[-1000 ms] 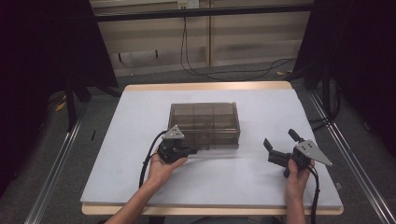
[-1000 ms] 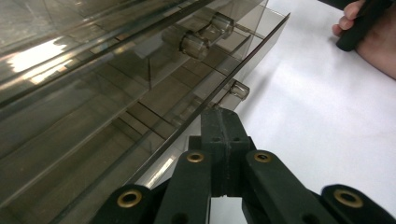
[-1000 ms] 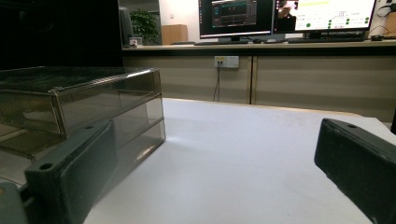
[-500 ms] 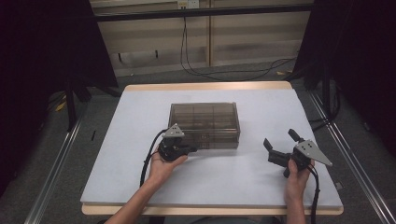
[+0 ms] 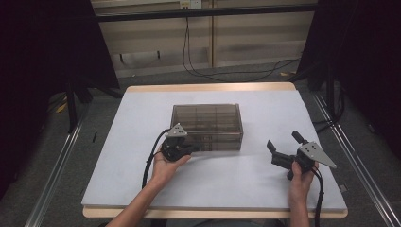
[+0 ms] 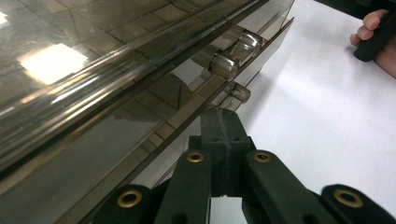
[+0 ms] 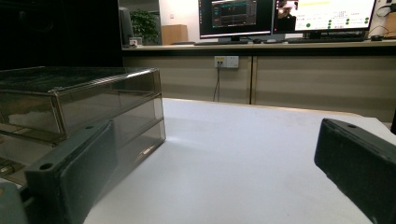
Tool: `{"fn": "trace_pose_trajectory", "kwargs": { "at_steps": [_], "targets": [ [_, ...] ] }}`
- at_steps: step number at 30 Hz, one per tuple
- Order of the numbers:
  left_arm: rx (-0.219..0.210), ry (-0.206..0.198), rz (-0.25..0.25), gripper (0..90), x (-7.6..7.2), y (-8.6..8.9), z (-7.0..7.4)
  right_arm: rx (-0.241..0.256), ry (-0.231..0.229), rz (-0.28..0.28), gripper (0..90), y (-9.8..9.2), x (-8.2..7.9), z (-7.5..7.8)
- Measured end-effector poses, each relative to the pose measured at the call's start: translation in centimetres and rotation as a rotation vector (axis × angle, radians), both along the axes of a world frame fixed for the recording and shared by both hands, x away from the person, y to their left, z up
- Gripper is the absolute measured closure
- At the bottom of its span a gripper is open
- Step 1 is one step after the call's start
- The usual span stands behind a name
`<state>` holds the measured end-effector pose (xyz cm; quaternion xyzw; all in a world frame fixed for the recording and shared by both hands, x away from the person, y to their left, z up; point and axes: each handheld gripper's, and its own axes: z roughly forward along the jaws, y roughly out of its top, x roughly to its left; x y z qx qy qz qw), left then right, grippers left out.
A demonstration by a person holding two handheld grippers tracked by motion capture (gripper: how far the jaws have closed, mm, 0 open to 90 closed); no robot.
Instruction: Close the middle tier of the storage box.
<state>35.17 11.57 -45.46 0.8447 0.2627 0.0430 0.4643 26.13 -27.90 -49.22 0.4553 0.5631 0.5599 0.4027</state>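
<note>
Okay, my left gripper (image 5: 187, 147) at frame centre-left, jaws pinched together against the smoky plastic box (image 5: 208, 125) front edge. My right gripper (image 5: 283, 146) lower right, jaws spread wide, empty, over the white table (image 5: 142, 118).

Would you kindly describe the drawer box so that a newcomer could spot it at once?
Find the white table in the high view; near its middle sits the drawer box. It is smoky, see-through plastic with stacked drawers, and the left gripper is at its front; nothing else on the table is transparent.
</note>
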Motion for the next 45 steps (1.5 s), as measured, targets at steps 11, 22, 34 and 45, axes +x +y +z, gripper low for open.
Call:
{"fn": "trace_pose_trajectory", "kwargs": {
  "at_steps": [11,22,34,45],
  "targets": [
    [-0.002,-0.003,0.011,90.0,0.2,0.0,-0.1,0.0,0.0,0.001,0.0,0.0,0.0,0.0],
    [0.005,-0.019,0.02,90.0,0.5,-0.2,-0.1,0.0,0.001,0.0,0.0,0.0,0.0,0.0],
    [-0.015,-0.009,-0.024,78.3,0.3,1.1,0.5,0.003,0.0,-0.001,0.0,0.0,0.0,0.0],
    [-0.049,-0.02,-0.035,56.3,-1.2,2.4,1.5,0.005,0.001,0.0,0.0,-0.1,0.0,0.0]
  ]
}}
